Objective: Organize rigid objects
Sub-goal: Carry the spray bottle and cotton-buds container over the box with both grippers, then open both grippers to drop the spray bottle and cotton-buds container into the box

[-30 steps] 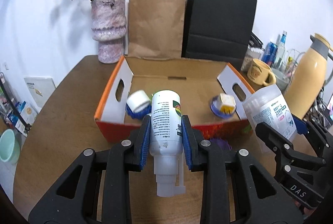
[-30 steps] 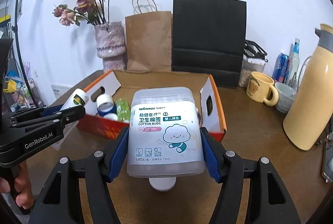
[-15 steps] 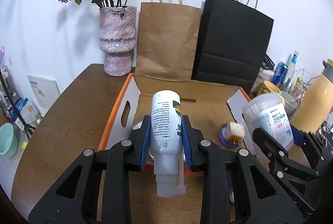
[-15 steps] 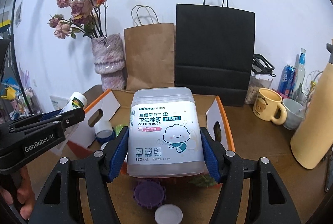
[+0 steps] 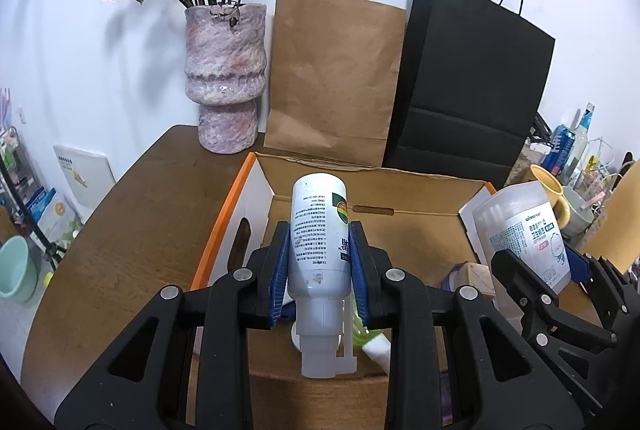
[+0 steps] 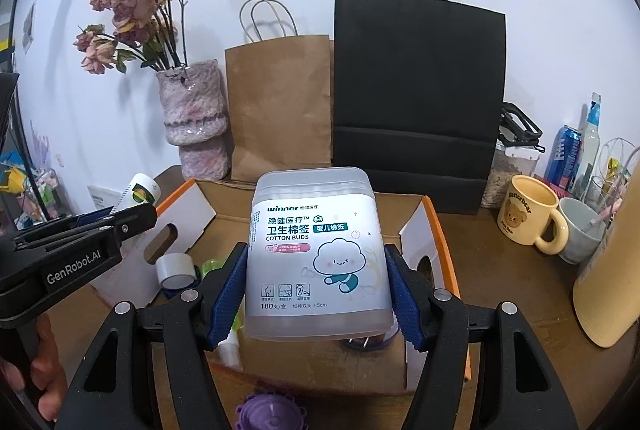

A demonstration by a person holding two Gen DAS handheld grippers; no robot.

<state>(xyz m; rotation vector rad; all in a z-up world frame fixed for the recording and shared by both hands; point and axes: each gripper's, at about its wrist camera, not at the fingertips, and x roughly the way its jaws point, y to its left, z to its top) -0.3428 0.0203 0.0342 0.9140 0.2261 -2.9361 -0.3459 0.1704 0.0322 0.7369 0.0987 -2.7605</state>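
left gripper (image 5: 319, 270): shut tight on white bottle (image 5: 318, 230), cap end toward camera, over left side of cardboard box (image 5: 224, 230).
right gripper (image 6: 316, 294): squeezing cotton bud tub (image 6: 316, 254) over box middle.
risk: could slip out or bump tape roll (image 6: 174, 270), because smooth sides, crowded box.

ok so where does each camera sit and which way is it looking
Left wrist: on the left tongs, looking forward and down past a white bottle they clamp into the cardboard box; right tongs at the right edge.
Right wrist: on the right tongs, clamped on a cotton bud tub; left tongs and a hand at left.
Shared: box, vase, two paper bags.
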